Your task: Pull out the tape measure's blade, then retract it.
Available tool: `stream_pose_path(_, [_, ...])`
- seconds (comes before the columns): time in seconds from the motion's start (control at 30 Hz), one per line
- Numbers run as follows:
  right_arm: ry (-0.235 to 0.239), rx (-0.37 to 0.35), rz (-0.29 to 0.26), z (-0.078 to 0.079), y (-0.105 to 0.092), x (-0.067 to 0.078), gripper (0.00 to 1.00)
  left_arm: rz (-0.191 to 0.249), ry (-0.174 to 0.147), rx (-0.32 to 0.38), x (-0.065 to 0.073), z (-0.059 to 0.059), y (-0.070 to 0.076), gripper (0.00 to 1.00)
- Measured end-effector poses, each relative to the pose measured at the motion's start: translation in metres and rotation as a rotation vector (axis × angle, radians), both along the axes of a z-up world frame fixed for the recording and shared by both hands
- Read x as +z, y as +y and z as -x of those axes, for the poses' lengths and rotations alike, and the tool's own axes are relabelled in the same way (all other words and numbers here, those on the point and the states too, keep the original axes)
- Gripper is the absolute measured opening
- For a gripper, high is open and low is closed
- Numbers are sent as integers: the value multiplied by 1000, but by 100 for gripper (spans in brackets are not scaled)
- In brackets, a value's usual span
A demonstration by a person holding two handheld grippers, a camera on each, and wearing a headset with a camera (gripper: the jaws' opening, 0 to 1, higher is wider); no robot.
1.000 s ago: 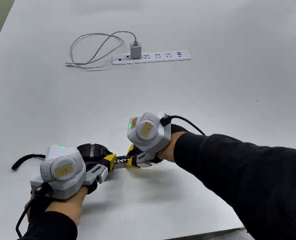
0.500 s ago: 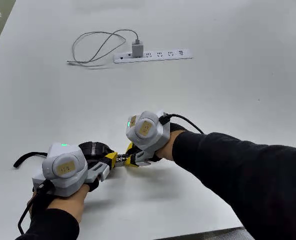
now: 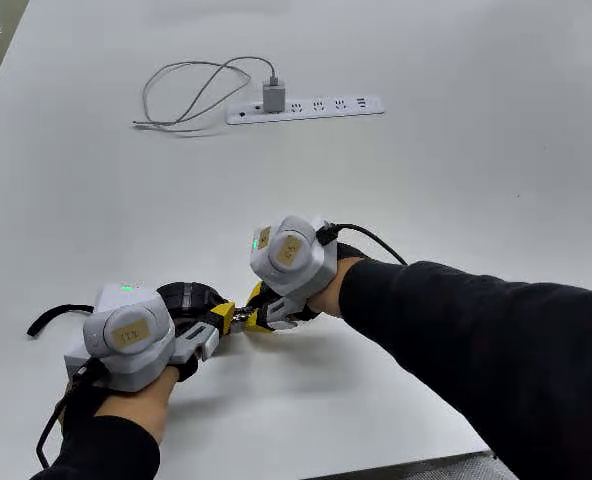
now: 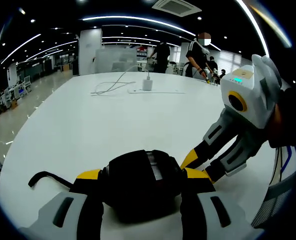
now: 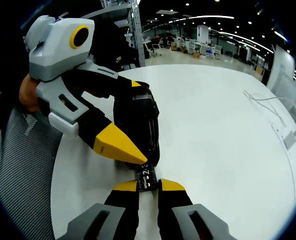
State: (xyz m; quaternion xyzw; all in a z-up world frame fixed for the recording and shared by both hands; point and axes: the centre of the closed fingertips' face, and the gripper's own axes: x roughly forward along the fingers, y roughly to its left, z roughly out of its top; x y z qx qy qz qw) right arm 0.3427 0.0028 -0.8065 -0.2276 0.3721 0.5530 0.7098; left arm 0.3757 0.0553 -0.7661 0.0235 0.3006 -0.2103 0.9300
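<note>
Since a second ago the right tongs (image 3: 251, 316) have slid toward the lower left of the head view, so that less of the dark numbered blade (image 5: 147, 176) now shows between them and the black round-bodied tape measure (image 3: 186, 298). We see the tape measure lying on the white bench (image 3: 426, 180) in the lower left of the head view, its black strap (image 3: 48, 318) trailing toward the left edge. The left tongs (image 4: 142, 175) are spread about as wide as its body and clamp it, one yellow tip on each side, at the bottom centre of the left gripper view. The right tongs are drawn narrow and pinch the short stub of blade just outside the body, at the bottom centre of the right gripper view. In the upper middle of the head view, well apart from the tongs, a white power strip (image 3: 306, 108) carries a grey plug-in charger (image 3: 273, 97), and a grey cable (image 3: 176, 95) loops to its left.
</note>
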Motion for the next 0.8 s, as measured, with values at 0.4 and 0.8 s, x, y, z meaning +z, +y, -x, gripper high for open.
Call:
stream_pose_path(0.4, [-20,-13,-20,0,6,0,10,6,-6,-4,-1,1,0,58])
stream_pose_path(0.8, [-40,14,-9,0,11,0,10,9,-2,-6,-1,2,1,58])
